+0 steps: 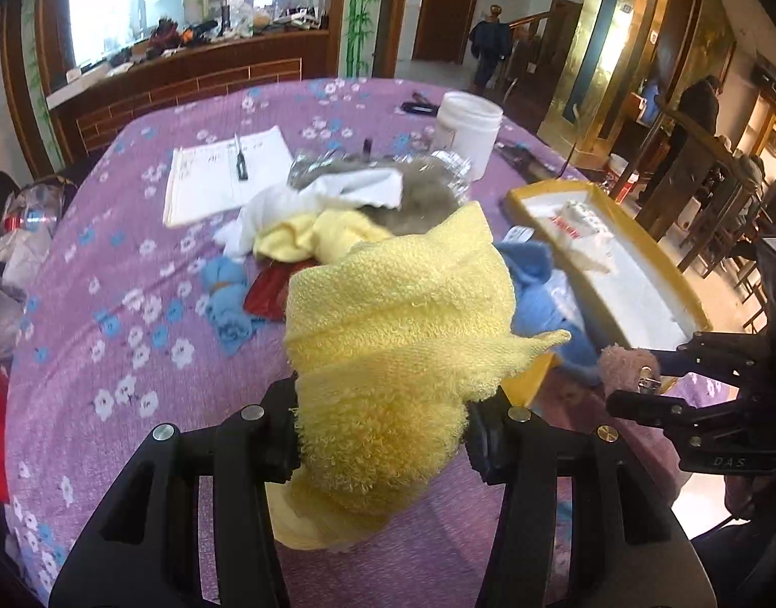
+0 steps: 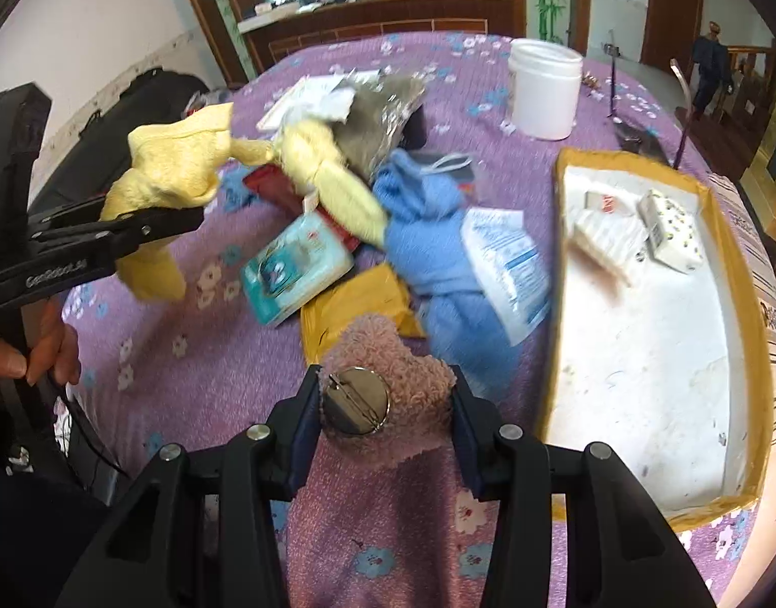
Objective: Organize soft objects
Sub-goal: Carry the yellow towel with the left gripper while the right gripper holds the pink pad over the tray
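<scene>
Barely begun, the sorting has the left gripper clamping a yellow towel at lower centre, the right gripper pinching a pink plush, while blue cloths lie mid-frame beside the tray.

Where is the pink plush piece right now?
Clamped in the right gripper, low centre of the right wrist view, raised over the purple tablecloth just left of the yellow-rimmed tray.

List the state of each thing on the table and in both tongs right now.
left tongs: shut on yellow towel, lifted
right tongs: shut on pink plush brooch, pin back showing
blue cloth: crumpled on the table
white jar: upright, no lid
yellow-rimmed tray: holds small white packets
wipes pack: lying flat
</scene>
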